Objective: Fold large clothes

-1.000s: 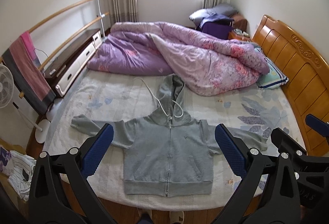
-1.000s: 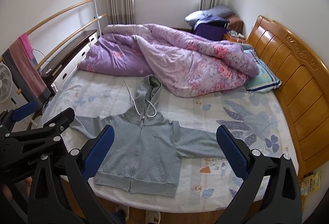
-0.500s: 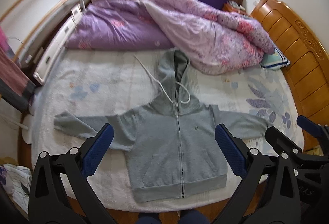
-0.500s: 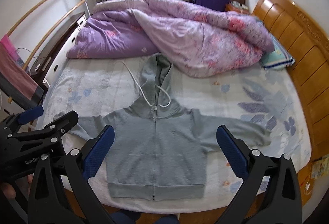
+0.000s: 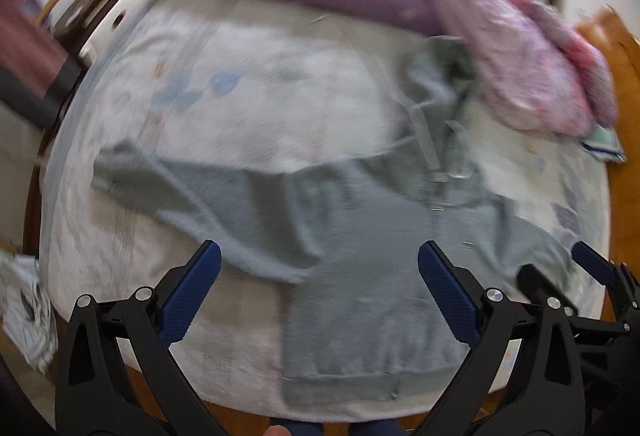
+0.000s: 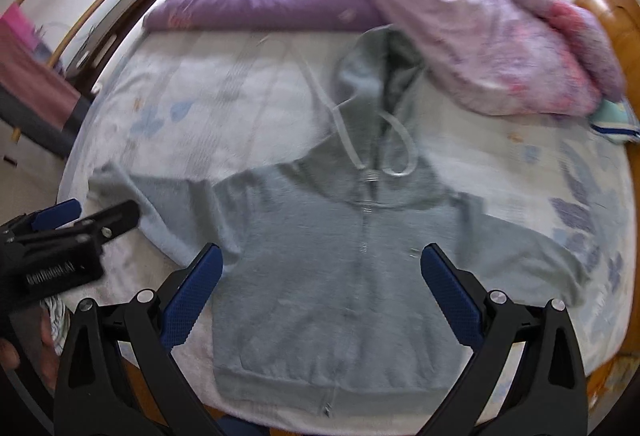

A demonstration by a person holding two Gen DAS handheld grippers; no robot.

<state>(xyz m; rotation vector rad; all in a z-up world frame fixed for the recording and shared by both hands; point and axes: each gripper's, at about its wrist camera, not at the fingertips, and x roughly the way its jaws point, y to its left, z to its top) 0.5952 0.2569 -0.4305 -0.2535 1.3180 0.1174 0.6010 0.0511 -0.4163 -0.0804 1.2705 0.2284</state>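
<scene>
Nearest to my cameras, the left tool (image 5: 318, 268) hangs over the foot of the bed with its blue pads spread wide and nothing between them; the right tool (image 6: 320, 272) is likewise spread wide and empty. In the right wrist view the left tool's black frame juts in at the left edge, beside a hand (image 6: 10, 352). Both views are motion-blurred. Under the tools, the grey zip hoodie (image 6: 340, 256) lies flat and face up on the bed (image 6: 208, 104), its hem at the near edge of the mattress, zipper closed, both sleeves stretched out to the sides. Its hood (image 6: 376, 72) points away from me, with the white drawcord (image 6: 396, 144) looped over the chest. Beyond the hood, a purple and pink floral duvet (image 6: 460, 20) is heaped across the far end, touching the hood. The wooden headboard (image 6: 616, 20) stands at far right.
</scene>
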